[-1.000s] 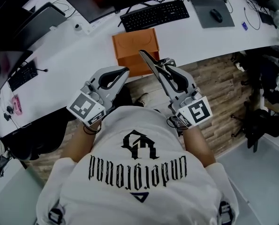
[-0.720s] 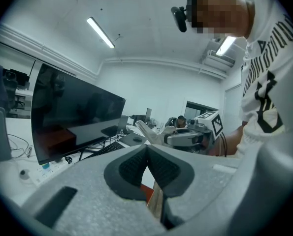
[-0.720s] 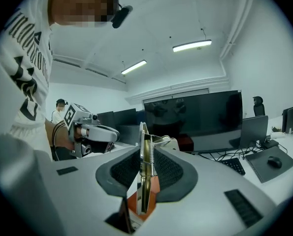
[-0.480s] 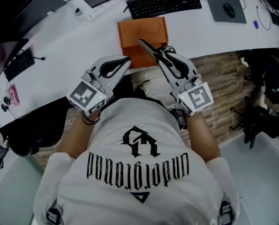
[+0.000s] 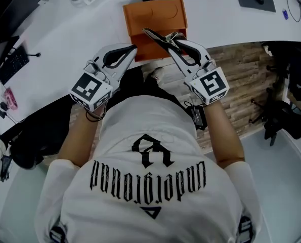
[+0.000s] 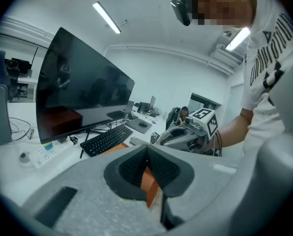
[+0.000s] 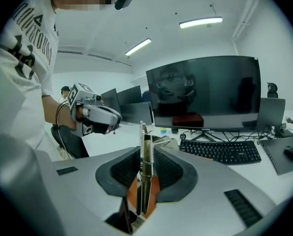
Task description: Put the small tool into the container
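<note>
Up at the top middle of the frame, the right claw [image 5: 173,45] grips the small tool [image 5: 157,37]. Its long tip points up-left over the orange container [image 5: 158,11]. The left claw [image 5: 132,50] is closed and empty.

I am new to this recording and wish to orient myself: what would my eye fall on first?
The orange container at the near edge of the white desk stands out most. Before it, the right claw grips a slim metal tool with a spring, pointing at the container; the left claw, shut and empty, is alongside.
</note>
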`<state>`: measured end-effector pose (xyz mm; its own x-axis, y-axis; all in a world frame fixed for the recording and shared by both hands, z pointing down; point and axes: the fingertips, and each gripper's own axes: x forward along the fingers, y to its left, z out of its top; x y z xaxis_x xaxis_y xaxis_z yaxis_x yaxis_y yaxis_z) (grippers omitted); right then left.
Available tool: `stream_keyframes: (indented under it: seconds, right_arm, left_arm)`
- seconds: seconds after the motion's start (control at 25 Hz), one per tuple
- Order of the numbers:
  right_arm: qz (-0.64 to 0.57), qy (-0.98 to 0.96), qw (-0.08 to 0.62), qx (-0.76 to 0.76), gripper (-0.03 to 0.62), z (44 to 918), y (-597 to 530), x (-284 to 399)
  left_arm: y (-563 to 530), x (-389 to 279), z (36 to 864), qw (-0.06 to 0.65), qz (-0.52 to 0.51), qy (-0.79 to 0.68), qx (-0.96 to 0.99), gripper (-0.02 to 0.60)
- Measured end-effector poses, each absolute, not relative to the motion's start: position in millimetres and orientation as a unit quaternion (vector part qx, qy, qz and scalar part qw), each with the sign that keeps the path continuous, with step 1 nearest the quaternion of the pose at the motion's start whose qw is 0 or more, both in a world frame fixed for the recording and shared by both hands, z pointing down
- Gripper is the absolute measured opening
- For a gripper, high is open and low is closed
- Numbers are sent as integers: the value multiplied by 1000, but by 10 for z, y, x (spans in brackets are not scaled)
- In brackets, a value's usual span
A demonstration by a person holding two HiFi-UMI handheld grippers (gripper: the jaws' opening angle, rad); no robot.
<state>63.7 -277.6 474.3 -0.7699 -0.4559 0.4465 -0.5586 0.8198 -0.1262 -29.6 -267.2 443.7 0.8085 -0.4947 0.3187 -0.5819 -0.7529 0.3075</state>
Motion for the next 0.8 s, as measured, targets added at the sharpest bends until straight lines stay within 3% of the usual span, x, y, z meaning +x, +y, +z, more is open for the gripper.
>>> stream_keyframes:
  seconds: [0.8]
  right_arm:
    - [161,-915,313,199,91,6022,-2810,611]
  left_arm:
    - [-2879,-436,5377,256,131,-288,913,15]
